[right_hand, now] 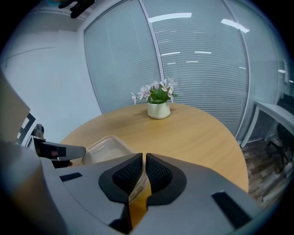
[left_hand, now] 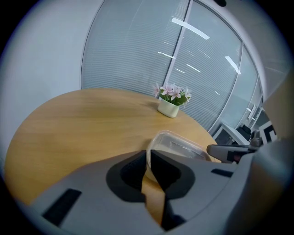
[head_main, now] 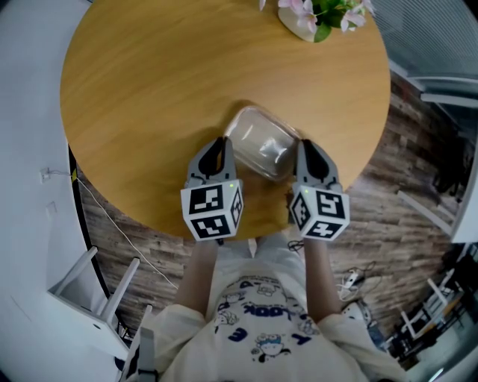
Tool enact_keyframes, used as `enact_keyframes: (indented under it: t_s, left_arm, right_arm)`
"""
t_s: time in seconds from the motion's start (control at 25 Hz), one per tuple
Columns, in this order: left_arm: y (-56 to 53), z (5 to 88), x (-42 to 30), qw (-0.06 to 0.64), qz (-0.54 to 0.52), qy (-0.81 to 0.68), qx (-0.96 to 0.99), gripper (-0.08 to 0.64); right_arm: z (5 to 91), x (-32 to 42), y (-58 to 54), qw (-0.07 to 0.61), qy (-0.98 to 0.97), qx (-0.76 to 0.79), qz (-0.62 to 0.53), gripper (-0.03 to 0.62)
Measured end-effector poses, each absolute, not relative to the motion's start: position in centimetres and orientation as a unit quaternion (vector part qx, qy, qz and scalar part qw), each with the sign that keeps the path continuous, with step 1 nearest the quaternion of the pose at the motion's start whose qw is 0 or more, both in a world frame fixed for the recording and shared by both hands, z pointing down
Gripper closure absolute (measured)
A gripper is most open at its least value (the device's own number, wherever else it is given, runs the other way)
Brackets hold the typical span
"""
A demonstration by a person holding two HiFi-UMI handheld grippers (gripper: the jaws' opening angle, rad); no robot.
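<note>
The counter [head_main: 149,89] is grained honey-brown; the container [head_main: 261,142] is clear. Beside the container, the left hand-held gripper [head_main: 222,145] and the right hand-held gripper [head_main: 305,148] are coloured grey, with black-and-white square markers. Beyond the container, pink flowers [head_main: 299,7] are set in a white pot [head_main: 297,27].

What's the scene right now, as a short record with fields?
Surface: round wooden table
Main thing: clear plastic container, resting on the table near the person's edge, between the two grippers
Left gripper: jaws shut on the container's left rim
Right gripper: jaws shut on the container's right rim
Container contents: cannot tell
Other things: flower pot with pink blooms at the table's far edge, well apart from the container
Surroundings: glass wall with blinds behind the table
</note>
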State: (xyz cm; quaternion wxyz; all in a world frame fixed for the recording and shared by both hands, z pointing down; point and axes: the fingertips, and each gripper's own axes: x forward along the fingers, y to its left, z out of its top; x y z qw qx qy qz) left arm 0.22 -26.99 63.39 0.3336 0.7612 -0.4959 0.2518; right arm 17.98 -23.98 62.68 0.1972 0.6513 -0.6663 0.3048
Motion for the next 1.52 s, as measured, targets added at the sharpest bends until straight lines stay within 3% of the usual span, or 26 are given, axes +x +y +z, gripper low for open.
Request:
enact_keyframes:
  t_s: [1.52]
  left_arm:
    - [-29.9,43.5,-1.7,0.197,0.106,-0.568,0.792,0.532]
  right_arm:
    - [42.9,16.2,-28.2,0.084,-0.739,0.654,0.138,0.568]
